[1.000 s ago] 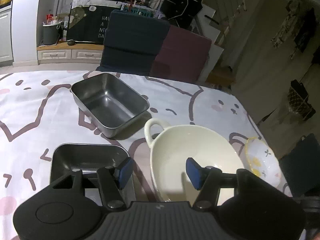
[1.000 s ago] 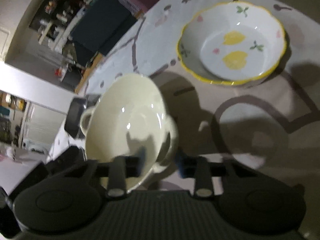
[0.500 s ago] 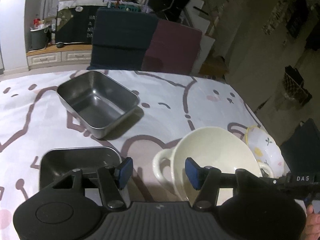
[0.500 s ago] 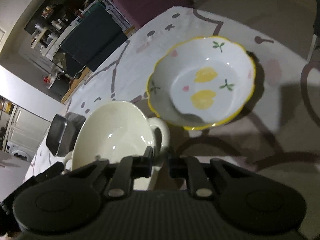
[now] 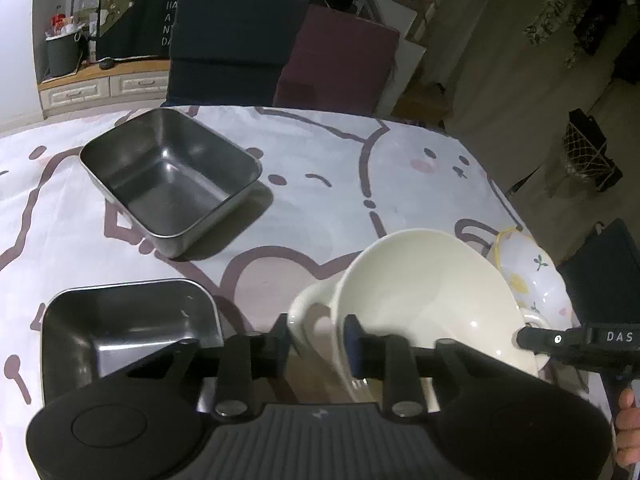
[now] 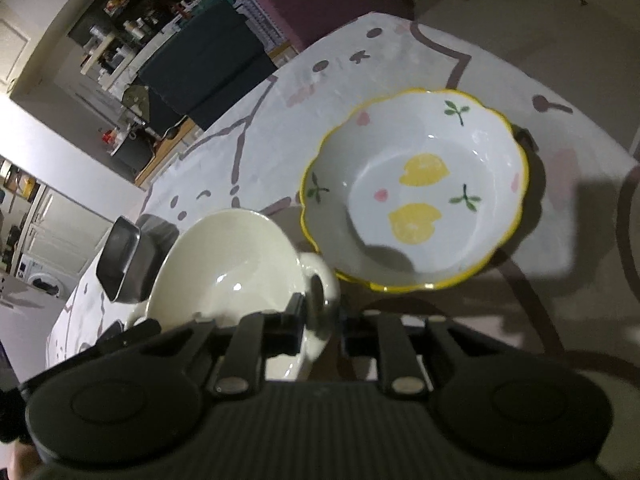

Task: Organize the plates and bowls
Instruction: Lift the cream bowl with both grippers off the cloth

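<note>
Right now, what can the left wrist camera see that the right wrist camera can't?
Only the left wrist view shows the near square steel tray, the left gripper clamped on the cream bowl's handle, whose jaws have just been closing, and a bare hand at the edge.

Only the right wrist view shows the whole inside of the white scalloped bowl with yellow lemons, and the right gripper shut on the cream bowl's other handle.

Both show the cream two-handled bowl, a steel tray and the cartoon-print tablecloth.

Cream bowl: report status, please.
Both grippers, left and right, shut on cream bowl handles; left jaws just closed. Lemon bowl close beside it.
</note>
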The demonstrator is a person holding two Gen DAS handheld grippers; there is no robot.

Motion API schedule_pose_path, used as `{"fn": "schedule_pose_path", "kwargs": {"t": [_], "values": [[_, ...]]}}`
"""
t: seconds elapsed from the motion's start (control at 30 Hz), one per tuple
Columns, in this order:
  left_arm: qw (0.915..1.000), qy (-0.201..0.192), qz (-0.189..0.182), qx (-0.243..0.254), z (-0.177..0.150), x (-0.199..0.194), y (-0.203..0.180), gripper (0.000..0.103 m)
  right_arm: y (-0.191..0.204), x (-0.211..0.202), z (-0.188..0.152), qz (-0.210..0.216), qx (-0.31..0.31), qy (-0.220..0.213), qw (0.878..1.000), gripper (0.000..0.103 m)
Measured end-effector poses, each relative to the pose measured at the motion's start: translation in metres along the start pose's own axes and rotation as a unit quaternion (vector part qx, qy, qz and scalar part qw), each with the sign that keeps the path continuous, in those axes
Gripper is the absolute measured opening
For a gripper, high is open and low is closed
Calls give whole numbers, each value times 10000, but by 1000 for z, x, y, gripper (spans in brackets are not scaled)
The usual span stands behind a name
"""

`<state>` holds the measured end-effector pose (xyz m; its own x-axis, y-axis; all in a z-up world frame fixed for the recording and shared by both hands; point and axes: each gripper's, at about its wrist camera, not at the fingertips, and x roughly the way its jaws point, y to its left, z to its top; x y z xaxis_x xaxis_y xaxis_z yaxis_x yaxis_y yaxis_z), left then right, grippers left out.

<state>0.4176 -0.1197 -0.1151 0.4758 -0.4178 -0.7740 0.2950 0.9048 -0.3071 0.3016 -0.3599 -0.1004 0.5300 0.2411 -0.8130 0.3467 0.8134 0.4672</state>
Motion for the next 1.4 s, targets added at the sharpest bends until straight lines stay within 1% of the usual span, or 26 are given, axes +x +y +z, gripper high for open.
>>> {"fn": "schedule_pose_path", "kwargs": {"t": [0.13, 0.3, 0.4, 0.63, 0.8, 0.87, 1.03, 1.1, 1.2, 1.4], "values": [[10000, 51, -81, 2, 2, 2, 2, 28, -2, 2, 6, 18, -74, 41, 10000, 24], [9997, 160, -176, -72, 7, 7, 6, 27, 6, 5, 6, -120, -396, 135, 9991, 26], [9994, 252, -220, -95, 12, 11, 7, 28, 7, 5, 7, -171, -432, 160, 9988, 24], [9984, 415, -333, -178, 20, 21, 10, 29, 9, 10, 8, -220, -505, 241, 9982, 24], [9978, 469, -414, -210, 24, 25, 12, 29, 14, 12, 8, -337, -614, 297, 9971, 25], [9978, 484, -411, -180, 24, 27, 11, 30, 16, 15, 9, -353, -628, 323, 9969, 25], [9974, 587, -406, 72, 26, 26, 9, 29, 17, 17, 11, -347, -592, 402, 9968, 25], [9970, 605, -466, 138, 25, 25, 10, 28, 17, 18, 12, -344, -566, 460, 9967, 24], [9965, 602, -575, 88, 25, 26, 14, 27, 19, 18, 9, -336, -606, 586, 9959, 24], [9942, 697, -819, 32, 19, 22, 19, 25, 17, 21, 13, -320, -587, 517, 9964, 23]]}}
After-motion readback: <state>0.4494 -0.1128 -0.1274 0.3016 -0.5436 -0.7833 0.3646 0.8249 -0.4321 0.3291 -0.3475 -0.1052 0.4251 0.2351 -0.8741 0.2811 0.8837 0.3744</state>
